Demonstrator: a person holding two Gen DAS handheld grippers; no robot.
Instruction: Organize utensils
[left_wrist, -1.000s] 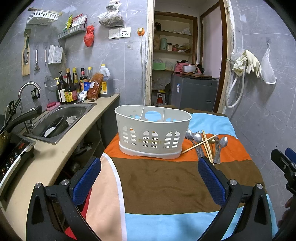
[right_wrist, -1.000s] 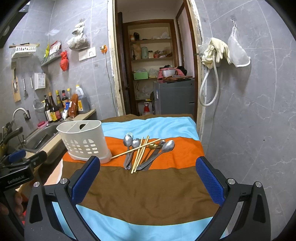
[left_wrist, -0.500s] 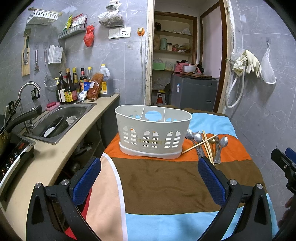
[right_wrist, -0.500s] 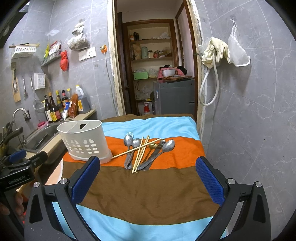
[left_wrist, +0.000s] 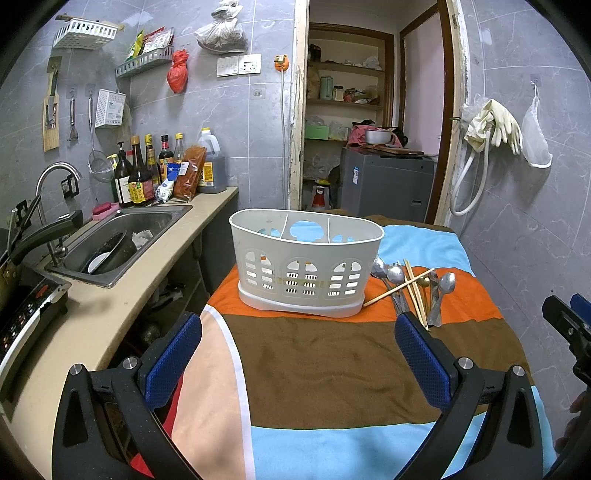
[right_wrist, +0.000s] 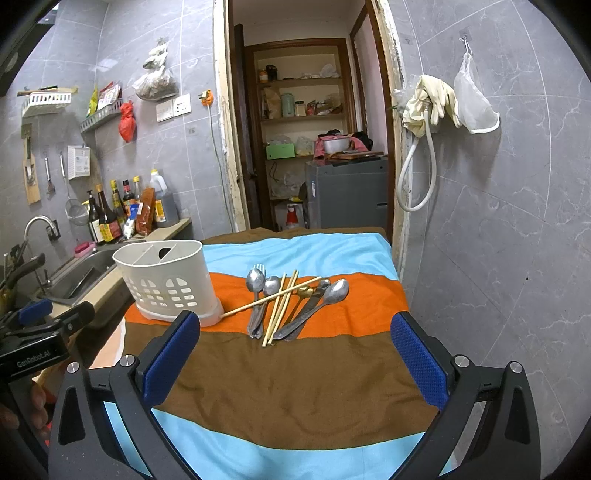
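A white plastic utensil caddy with three compartments stands on the striped cloth; it also shows in the right wrist view. To its right lies a loose pile of metal spoons, a fork and wooden chopsticks; the pile shows in the left wrist view too. My left gripper is open and empty, short of the caddy. My right gripper is open and empty, short of the pile.
A counter with a steel sink, faucet and bottles runs along the left. A pan handle and a stove sit near left. A grey wall bounds the right. A doorway with shelves lies beyond the table.
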